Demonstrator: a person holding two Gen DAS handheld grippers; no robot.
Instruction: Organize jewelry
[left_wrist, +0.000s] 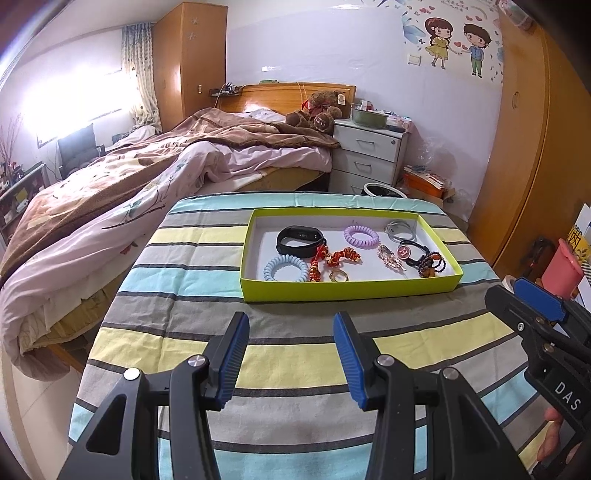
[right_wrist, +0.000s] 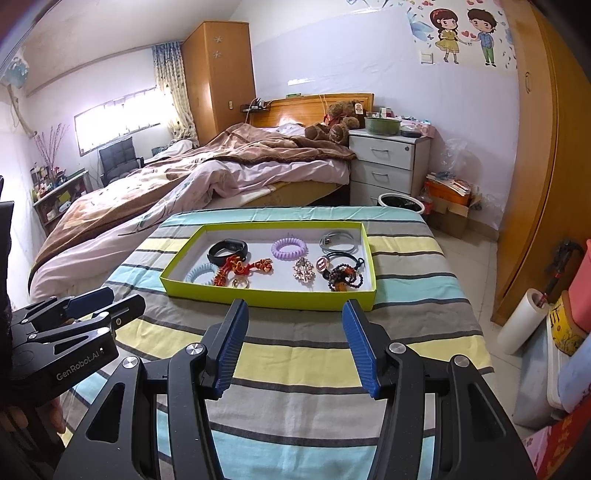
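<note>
Currently, stock as seen, both wrist views:

Surface (left_wrist: 207, 325): striped cloth over it; nothing loose on the cloth outside the tray.
Tray (left_wrist: 347, 290): lime-green, shallow, white inside; sits toward far edge of surface, nearer the right side.
Black band (left_wrist: 301, 240): far-left part of tray.
Blue coil tie (left_wrist: 286, 269): near-left corner of tray, just beside the band.
Red knot charm (left_wrist: 334, 260): mid tray, strung out toward near wall; touching or very close to the ring, can't tell which.
Gold ring (left_wrist: 339, 276): near wall of tray, mid.
Purple coil tie (left_wrist: 362, 235): far part of tray, right of centre.
Grey cord (left_wrist: 402, 228): far-right corner of tray.
Brooch (left_wrist: 390, 255): right half, between purple tie and beads.
Black cord w/ round charm (left_wrist: 410, 253): right half, overlapping the beads.
Dark bead bracelet (left_wrist: 431, 264): near-right corner of tray.
Left tool (left_wrist: 291, 354): jaws wide, empty, hovers over near edge of surface.
Right tool (right_wrist: 295, 347): jaws wide, empty, near edge, aimed at tray.
Progress (est.): all pcs already in tray, roughly spaced; right-hand pcs bunched. Looks at or near finish. Left, if anything: separate cord from beads.
</note>
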